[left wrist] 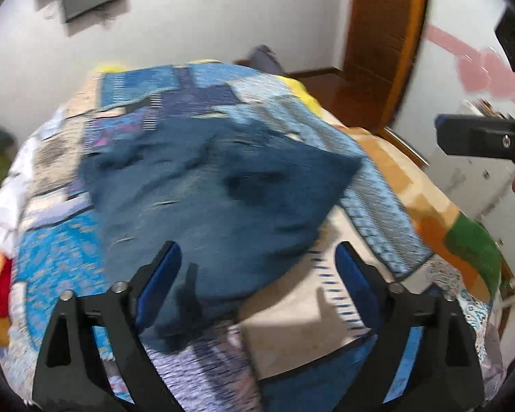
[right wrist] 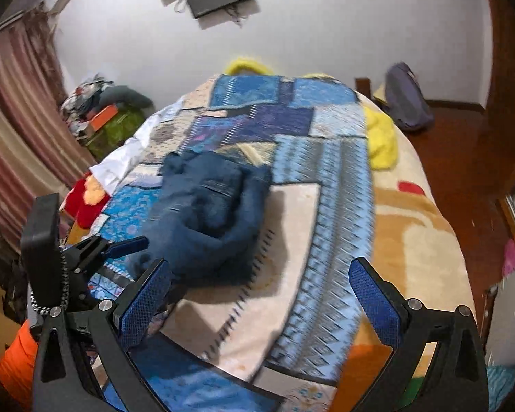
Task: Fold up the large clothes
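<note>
Jaws of the left gripper (left wrist: 257, 267) and right gripper (right wrist: 259, 295) gape wide, empty, above the blue garment (right wrist: 209, 213).

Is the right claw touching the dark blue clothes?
Apart. In the right wrist view the right claw stands wide open with only patchwork bedspread between its fingers; the dark blue clothes lie beyond them.
</note>
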Demonstrator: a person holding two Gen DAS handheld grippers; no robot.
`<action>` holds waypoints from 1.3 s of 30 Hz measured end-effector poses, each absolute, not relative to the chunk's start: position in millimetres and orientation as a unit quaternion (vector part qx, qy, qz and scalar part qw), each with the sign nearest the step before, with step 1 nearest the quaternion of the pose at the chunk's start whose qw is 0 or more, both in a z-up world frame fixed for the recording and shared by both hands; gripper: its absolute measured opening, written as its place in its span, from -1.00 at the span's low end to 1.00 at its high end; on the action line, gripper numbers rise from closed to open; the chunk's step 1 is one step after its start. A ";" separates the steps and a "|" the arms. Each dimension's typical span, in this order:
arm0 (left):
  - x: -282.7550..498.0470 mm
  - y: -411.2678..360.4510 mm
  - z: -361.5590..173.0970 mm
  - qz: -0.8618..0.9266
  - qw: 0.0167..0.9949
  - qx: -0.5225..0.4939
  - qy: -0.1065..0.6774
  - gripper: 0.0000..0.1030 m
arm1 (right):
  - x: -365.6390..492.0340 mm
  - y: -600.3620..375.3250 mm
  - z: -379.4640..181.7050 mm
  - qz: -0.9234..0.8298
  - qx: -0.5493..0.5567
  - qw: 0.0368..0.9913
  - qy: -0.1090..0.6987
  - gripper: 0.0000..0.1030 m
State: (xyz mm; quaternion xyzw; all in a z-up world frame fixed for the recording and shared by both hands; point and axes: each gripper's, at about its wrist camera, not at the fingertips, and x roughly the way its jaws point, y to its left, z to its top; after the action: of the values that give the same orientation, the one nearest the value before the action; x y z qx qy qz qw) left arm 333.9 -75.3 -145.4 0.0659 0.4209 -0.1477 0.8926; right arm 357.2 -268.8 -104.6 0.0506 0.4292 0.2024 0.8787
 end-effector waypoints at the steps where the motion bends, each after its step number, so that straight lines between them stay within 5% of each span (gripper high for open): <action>1: 331.5 -59.2 -139.3 -0.130 0.900 0.057 0.413 0.87 | 358.8 -262.5 -102.3 0.208 0.049 0.879 0.426 1.00; 11: 354.2 65.4 -157.6 -0.024 0.892 -0.062 0.446 0.94 | 406.5 -167.5 -128.1 0.268 0.025 0.845 0.462 1.00; 15: 363.2 65.1 -203.9 -0.046 0.858 -0.073 0.506 0.95 | 432.0 -144.4 -174.8 0.262 0.003 0.814 0.519 1.00; 21: 348.4 59.5 -228.8 -0.059 0.865 -0.072 0.493 1.00 | 445.8 -173.7 -210.8 0.266 -0.010 0.795 0.545 0.95; 33: 310.7 64.8 -234.9 0.009 0.856 0.065 0.512 1.00 | 426.6 -293.2 -194.9 0.105 0.003 0.834 0.541 0.98; 39: 316.0 88.8 -194.2 0.021 0.881 0.026 0.472 1.00 | 421.4 -272.5 -147.3 0.159 0.021 0.854 0.495 0.99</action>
State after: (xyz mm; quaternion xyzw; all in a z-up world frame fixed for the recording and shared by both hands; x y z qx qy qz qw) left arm 316.0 88.8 -194.2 0.0259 0.4716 0.0214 0.8812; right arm 421.4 -272.5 -147.3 0.0207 0.4948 0.1589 0.8541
